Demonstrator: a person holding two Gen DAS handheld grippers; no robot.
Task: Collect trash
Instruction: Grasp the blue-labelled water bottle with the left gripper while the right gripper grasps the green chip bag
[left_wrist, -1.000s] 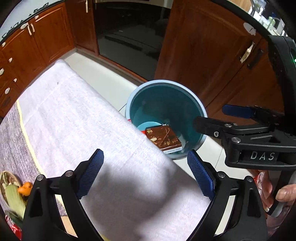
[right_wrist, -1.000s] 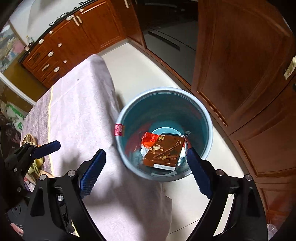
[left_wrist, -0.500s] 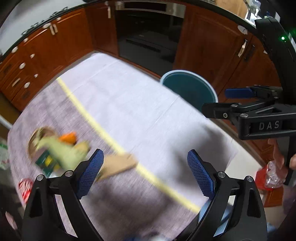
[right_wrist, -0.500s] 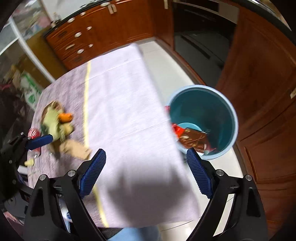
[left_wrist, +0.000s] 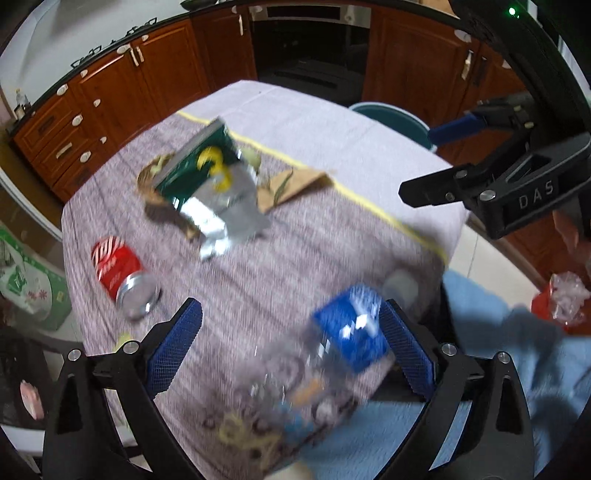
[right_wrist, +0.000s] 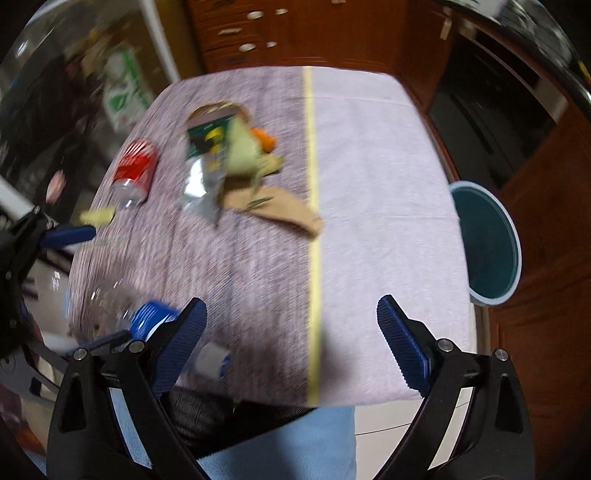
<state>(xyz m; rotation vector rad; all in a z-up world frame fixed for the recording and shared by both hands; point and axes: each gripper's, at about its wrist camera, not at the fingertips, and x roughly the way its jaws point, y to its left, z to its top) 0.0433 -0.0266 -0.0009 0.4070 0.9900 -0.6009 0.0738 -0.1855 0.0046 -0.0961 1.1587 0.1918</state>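
Observation:
My left gripper (left_wrist: 291, 343) is open and empty above the table's near edge, just over a clear plastic bottle with a blue label (left_wrist: 347, 332). A red can (left_wrist: 120, 271) lies on its side to the left. A green and silver packet (left_wrist: 210, 184) and a brown paper scrap (left_wrist: 291, 184) lie farther back. My right gripper (right_wrist: 291, 332) is open and empty over the near edge; the red can (right_wrist: 135, 171), packet (right_wrist: 207, 147), paper scrap (right_wrist: 280, 210) and bottle (right_wrist: 147, 317) show in its view. The teal bin (right_wrist: 487, 243) stands on the floor right of the table.
A small basket with corn and an orange item (right_wrist: 258, 140) sits behind the packet. The table has a grey cloth with a yellow stripe (right_wrist: 314, 221). Wooden cabinets (left_wrist: 110, 92) and a dark oven (left_wrist: 310, 48) surround it. A red bag (left_wrist: 561, 299) lies on the floor.
Both grippers swung away from the bin and back over the table toward its near edge. The can, packet and bottle came into view; the bin moved to the side.

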